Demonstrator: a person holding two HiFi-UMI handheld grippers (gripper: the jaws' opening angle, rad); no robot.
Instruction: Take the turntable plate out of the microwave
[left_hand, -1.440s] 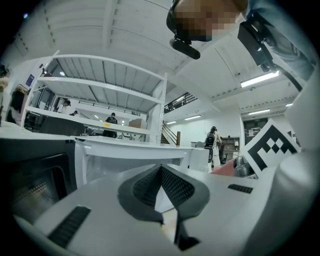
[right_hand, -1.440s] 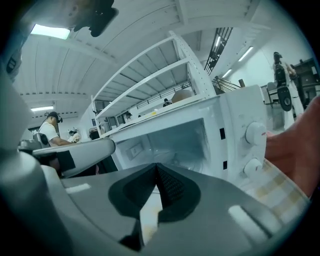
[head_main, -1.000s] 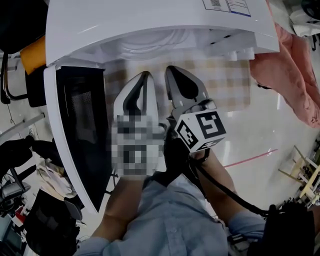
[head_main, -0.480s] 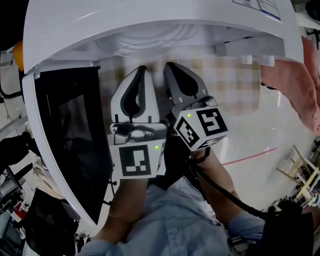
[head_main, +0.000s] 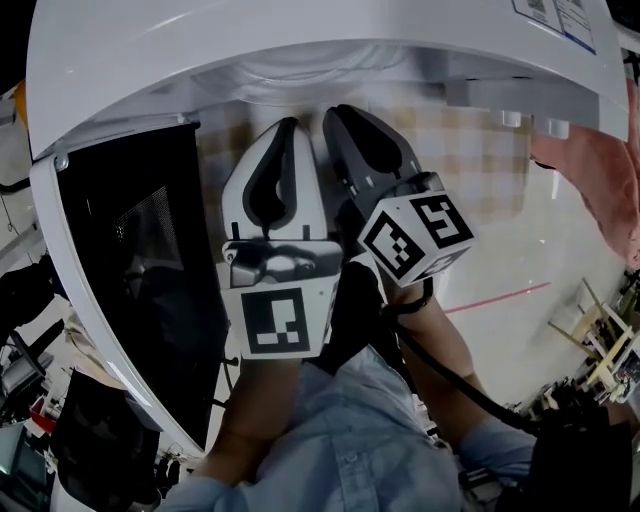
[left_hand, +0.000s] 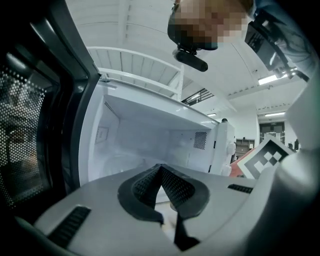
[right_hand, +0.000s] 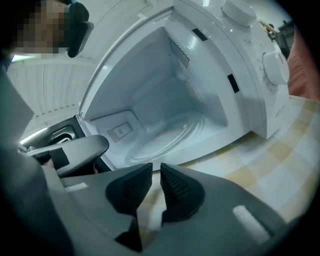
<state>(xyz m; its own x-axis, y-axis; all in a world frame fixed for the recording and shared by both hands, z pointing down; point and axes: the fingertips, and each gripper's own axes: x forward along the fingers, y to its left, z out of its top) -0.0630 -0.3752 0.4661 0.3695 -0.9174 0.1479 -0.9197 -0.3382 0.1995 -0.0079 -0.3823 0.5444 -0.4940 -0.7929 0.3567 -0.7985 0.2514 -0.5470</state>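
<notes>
**Change noted:** the right gripper (right_hand: 156, 172) is found with its jaws opening from a clenched state. A narrow gap is shown between the pads, and nothing is held in it. Both grippers are brought slightly nearer to the mouth of the microwave (head_main: 300, 40) than a second ago.

**Meaning, as judged:** the approach is nearly done and a grasp on the plate's near edge is being prepared. Removal is not yet begun.

**Left gripper (left_hand: 160, 169):** clenched tip to tip, empty, held just beside the right one.

**Microwave cavity:** directly ahead of both grippers. The glass turntable plate (right_hand: 167, 132) is contained in it, lying flat on the cavity floor beyond the right jaws, untouched. Nothing else is seen inside.

**Door (head_main: 130, 260):** swung open, to the left of the left gripper.
</notes>
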